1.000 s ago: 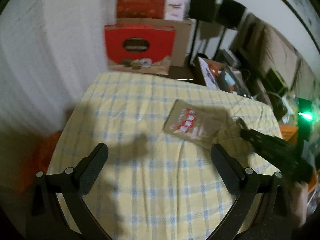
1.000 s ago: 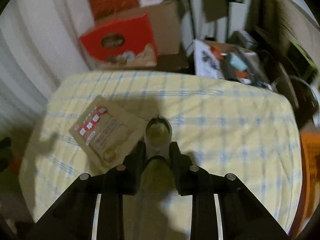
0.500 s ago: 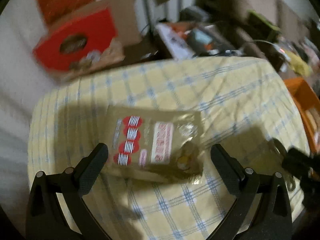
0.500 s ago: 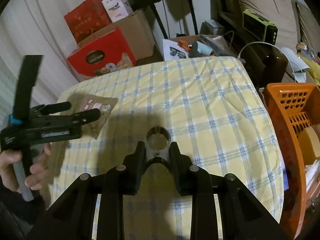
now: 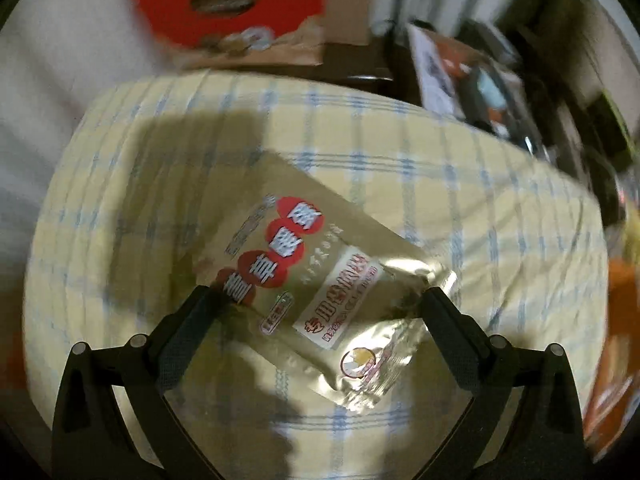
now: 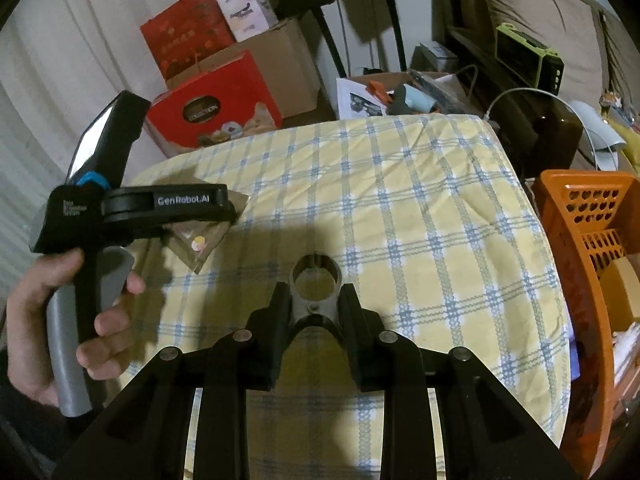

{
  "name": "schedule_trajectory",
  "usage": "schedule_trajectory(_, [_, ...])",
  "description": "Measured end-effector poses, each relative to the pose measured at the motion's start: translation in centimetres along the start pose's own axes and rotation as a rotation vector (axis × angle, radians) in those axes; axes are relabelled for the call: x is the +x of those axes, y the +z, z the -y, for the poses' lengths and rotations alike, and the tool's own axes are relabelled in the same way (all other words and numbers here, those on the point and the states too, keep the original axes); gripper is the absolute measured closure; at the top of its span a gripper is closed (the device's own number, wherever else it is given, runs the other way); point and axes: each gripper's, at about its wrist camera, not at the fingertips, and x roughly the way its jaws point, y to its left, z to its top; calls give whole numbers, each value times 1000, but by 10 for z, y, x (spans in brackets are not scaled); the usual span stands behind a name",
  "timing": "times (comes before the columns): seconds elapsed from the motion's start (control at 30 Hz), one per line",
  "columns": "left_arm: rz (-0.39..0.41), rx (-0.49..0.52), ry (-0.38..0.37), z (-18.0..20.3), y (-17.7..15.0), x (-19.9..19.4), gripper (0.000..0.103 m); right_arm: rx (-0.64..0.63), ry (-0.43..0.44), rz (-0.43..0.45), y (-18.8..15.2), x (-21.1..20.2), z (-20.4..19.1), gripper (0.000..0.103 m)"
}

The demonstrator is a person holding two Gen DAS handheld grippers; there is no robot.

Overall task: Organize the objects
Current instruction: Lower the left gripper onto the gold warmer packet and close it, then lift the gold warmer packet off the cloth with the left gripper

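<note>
Since a second ago the left claw (image 5: 316, 300) has swung in over the packet (image 5: 320, 292), which then lay well ahead of it and now sits between its wide-open fingers, one fingertip (image 5: 202, 296) at the packet's left edge and the other at its right; whether they touch it I cannot tell. The packet is a flat, shiny gold-brown foil pouch lying askew on the table (image 6: 400, 208) with its yellow cloth checked in blue. It bears a row of red discs with white characters, a white label with red print, and a small round emblem near its lower corner; the foil is creased and glares near the right fingertip. In the right wrist view the packet (image 6: 200, 240) lies near the table's left edge, partly hidden beneath the left claw's body, which a hand (image 6: 44, 320) holds by its grey handle. The right claw (image 6: 315, 300) is closed on a small grey ring-topped clip (image 6: 315, 280), above the bare cloth.
</note>
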Motion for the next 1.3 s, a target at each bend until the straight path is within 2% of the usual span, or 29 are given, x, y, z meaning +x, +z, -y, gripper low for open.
schedule_trajectory(0.1, [-9, -244, 11, -15, 5, -1, 1, 14, 0, -4, 0, 4, 4, 78])
schedule_trajectory(0.17, [-29, -367, 69, -19, 2, 3, 1, 26, 5, -6, -1, 5, 6, 78])
schedule_trajectory(0.23, [-66, -416, 139, -15, 5, 8, 0, 34, 7, 4, -2, 2, 9, 78])
schedule_trajectory(0.37, [-81, -542, 161, -21, 8, 9, 0, 41, 10, 5, -4, -1, 12, 78])
schedule_trajectory(0.47, [-74, -567, 168, -20, 8, 9, 0, 42, 10, 13, -3, -7, 15, 78])
schedule_trajectory(0.6, [-74, -543, 162, -20, 4, 9, 0, 59, 14, 27, -2, -15, 22, 78])
schedule_trajectory(0.7, [-62, -460, 145, -17, 2, 5, 3, 66, 15, 29, -4, -18, 25, 78])
schedule_trajectory(0.77, [-43, -381, 124, -16, -4, -4, 26, 68, 13, 28, -4, -18, 26, 78])
schedule_trajectory(0.8, [-42, -350, 98, -17, -6, -7, 31, 70, 13, 28, -4, -19, 26, 78])
schedule_trajectory(0.87, [-67, -281, 23, -22, -13, -14, 51, 73, 14, 31, -5, -20, 27, 78])
schedule_trajectory(0.9, [-82, -268, 1, -24, -11, -14, 57, 72, 15, 32, -5, -20, 27, 78])
schedule_trajectory(0.97, [-127, -233, -66, -38, -20, -18, 76, 73, 17, 31, -6, -20, 27, 78])
schedule_trajectory(1.0, [-146, -200, -92, -42, -23, -20, 81, 73, 19, 31, -6, -20, 26, 78])
schedule_trajectory(1.03, [-168, -167, -122, -46, -30, -23, 95, 72, 21, 30, -7, -20, 26, 78])
schedule_trajectory(1.07, [-211, -129, -148, -51, -40, -23, 103, 71, 22, 31, -8, -21, 25, 78])
schedule_trajectory(1.2, [-236, -56, -196, -69, -60, -31, 103, 65, 23, 31, -10, -23, 23, 78])
schedule_trajectory(1.3, [-212, -88, -243, -82, -66, -45, 103, 66, 28, 37, -12, -25, 21, 78])
